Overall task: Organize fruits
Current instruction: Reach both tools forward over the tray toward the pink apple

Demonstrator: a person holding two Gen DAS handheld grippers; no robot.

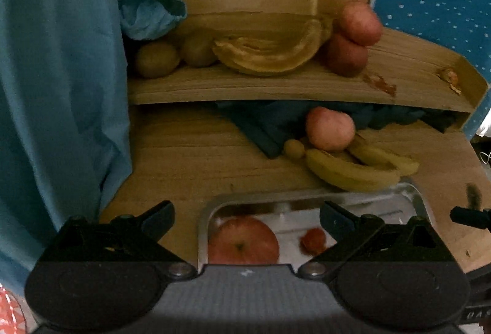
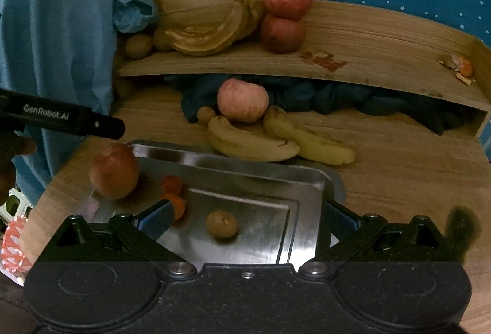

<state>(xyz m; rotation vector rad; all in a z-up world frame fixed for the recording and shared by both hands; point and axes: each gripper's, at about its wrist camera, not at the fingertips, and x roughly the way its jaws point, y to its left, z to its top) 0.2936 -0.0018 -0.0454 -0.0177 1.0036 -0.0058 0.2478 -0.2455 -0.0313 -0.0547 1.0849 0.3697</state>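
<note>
Mid-sort: fruit is moving between the tray (image 2: 307,177) and the shelf (image 2: 368,36), direction unclear from here. Looking like a gap between picks, nothing in either grip.

Where things are sitting:
- Tray on the bench (image 2: 399,168): one apple (image 2: 114,171) at its left end, two small orange fruits (image 2: 172,184), one kiwi (image 2: 221,225) mid-tray.
- Bench behind the tray: netted apple (image 2: 243,100), a small kiwi beside it, bananas (image 2: 254,143) touching the tray's far rim.
- Shelf: two stacked apples (image 2: 285,14), a banana bunch (image 2: 208,33), two kiwis (image 2: 138,45) at the left. Peel scraps (image 2: 322,59) lying further right.

Left hand-held gripper (image 1: 247,222) is hovering over the tray's left end, jaws spread wide, empty, apple (image 1: 243,245) sitting right between and below the fingers. Right hand-held gripper (image 2: 247,222) is hanging over the tray's near side, also wide open and empty, kiwi roughly centred between its fingers (image 2: 156,219) but lower.

Next move, my guess: left one is dropping and closing on the apple, needing nearly the full opening, so centring matters. It's round on slick metal and may roll if one finger touches first. Right one is lined up for the kiwi. Both tilting slightly down toward the tray, pointing at the shelf.
</note>
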